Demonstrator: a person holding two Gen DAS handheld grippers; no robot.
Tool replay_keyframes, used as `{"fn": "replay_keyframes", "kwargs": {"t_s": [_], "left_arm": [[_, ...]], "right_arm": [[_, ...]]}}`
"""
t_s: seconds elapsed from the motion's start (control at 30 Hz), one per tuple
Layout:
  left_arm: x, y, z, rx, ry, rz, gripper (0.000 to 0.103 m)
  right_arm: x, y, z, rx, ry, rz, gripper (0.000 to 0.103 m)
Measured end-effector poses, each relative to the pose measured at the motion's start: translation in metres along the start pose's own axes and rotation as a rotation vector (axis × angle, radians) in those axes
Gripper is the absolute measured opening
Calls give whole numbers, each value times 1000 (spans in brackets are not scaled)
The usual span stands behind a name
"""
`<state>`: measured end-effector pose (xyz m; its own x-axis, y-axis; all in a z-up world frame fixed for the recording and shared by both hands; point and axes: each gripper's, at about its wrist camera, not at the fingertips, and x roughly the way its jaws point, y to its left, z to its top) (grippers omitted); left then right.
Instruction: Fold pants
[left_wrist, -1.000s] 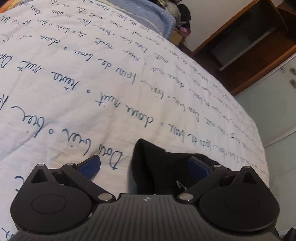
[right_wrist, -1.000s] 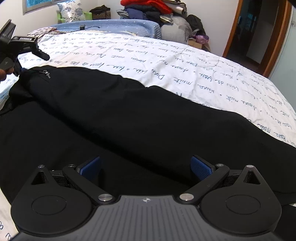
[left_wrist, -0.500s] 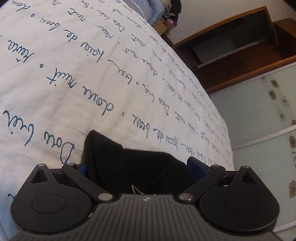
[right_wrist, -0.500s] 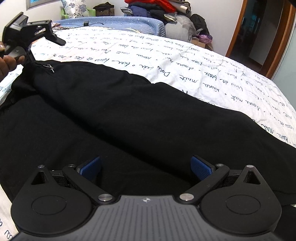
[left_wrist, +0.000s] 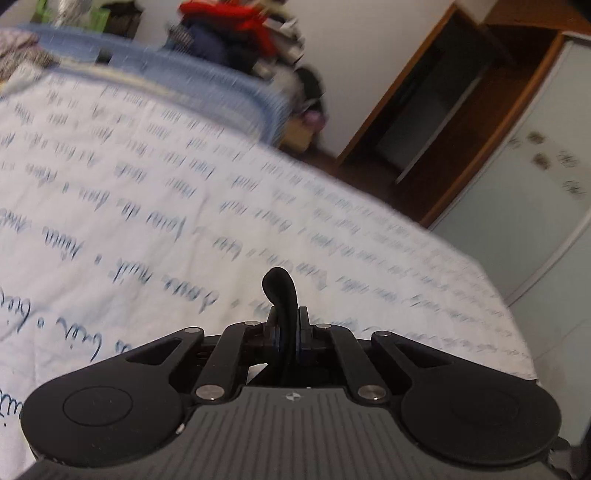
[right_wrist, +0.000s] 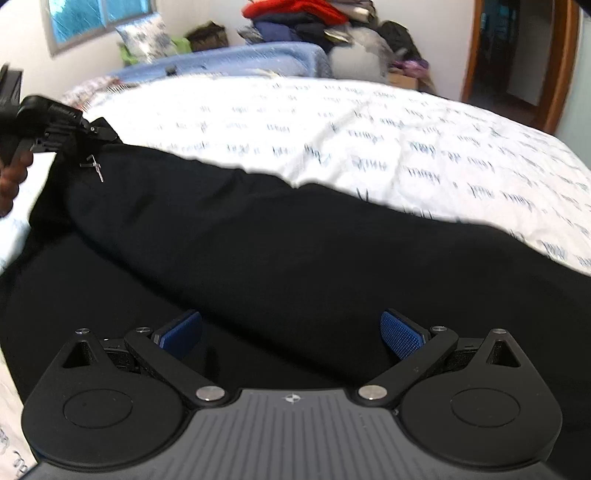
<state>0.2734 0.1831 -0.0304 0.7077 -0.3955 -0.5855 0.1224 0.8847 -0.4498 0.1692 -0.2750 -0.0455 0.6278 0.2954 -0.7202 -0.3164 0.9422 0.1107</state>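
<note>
Moved: your left gripper (left_wrist: 284, 328) had just closed its jaws on a fold of the black pants (right_wrist: 258, 258) and lifted it off the bedsheet (right_wrist: 406, 147) (view blurred).
Right gripper (right_wrist: 291, 332): you held it with jaws wide apart above the pants, gripping nothing.
Pants: spread across the bed, waist corner raised at left.

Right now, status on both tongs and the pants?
Left tongs just closed, pinching a black fold of the pants. Right tongs open above the black cloth, nothing gripped. Pants spread across the bedspread; nothing in the way.
</note>
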Motion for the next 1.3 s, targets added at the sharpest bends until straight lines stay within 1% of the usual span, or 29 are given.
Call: {"fn": "replay_keyframes", "kwargs": {"t_s": [0.07, 0.13, 0.17, 0.2, 0.27, 0.33, 0.37, 0.43, 0.5, 0.57, 0.67, 0.7, 0.73, 0.77, 0.8, 0.83, 0.9, 0.93, 1.0, 1.1, 1.17, 1.2, 1.23, 1.27, 1.3], "left_arm": [[-19, -19, 1, 54, -68, -68, 5], [-34, -34, 0, 104, -114, -145, 5], [-39, -42, -2, 128, -133, -178, 5], [-44, -48, -4, 147, -148, -207, 5], [-45, -55, -8, 165, -154, -254, 5], [-49, -58, -12, 184, -162, -290, 5], [-51, -58, -15, 194, -165, -307, 5], [-53, -58, -18, 218, -177, -325, 5], [-56, -57, -22, 232, -192, -339, 5], [-61, -56, -25, 244, -212, -354, 5], [-79, -54, -21, 237, -244, -385, 5], [-78, -52, -23, 235, -248, -387, 5], [-79, -51, -24, 234, -252, -389, 5], [-81, -51, -25, 232, -255, -389, 5], [-82, -51, -25, 229, -252, -390, 5], [-81, -50, -26, 226, -250, -385, 5], [-79, -46, -24, 211, -244, -370, 5], [-77, -44, -25, 201, -244, -361, 5], [-78, -38, -22, 172, -252, -351, 5], [-85, -28, -22, 115, -270, -351, 5], [-97, -22, -27, 87, -292, -371, 5], [-105, -19, -33, 73, -302, -383, 5], [-113, -14, -42, 57, -311, -397, 6], [-119, -8, -53, 34, -309, -403, 9], [-120, 2, -66, -6, -294, -399, 23]], "right_arm": [[0, -10, 12, -59, -46, 58, 103], [0, -21, 28, -138, -97, 142, 103], [3, -29, 35, -173, -105, 193, 103], [8, -34, 43, -196, -95, 226, 103], [19, -45, 61, -226, -82, 263, 103], [30, -54, 78, -263, -56, 306, 103], [37, -58, 87, -260, -35, 335, 103], [51, -67, 100, -255, 14, 414, 103], [67, -72, 108, -267, 73, 443, 103], [81, -72, 113, -294, 124, 435, 103], [95, -73, 116, -299, 202, 510, 103], [97, -73, 116, -288, 221, 548, 95], [97, -73, 115, -278, 234, 568, 64], [100, -71, 115, -273, 253, 574, 44], [102, -68, 115, -271, 268, 572, 28], [103, -67, 114, -275, 268, 570, 24], [101, -65, 112, -269, 267, 570, 8], [100, -63, 114, -271, 249, 553, 8], [84, -60, 116, -296, 190, 522, 6], [36, -52, 117, -317, 79, 514, 6], [-7, -38, 106, -352, 7, 534, 6], [-29, -30, 94, -363, -16, 567, 6], [-43, -18, 80, -392, -29, 578, 6], [-56, -4, 59, -448, -36, 540, 6], [-60, 7, 39, -481, -24, 513, 6]]}}
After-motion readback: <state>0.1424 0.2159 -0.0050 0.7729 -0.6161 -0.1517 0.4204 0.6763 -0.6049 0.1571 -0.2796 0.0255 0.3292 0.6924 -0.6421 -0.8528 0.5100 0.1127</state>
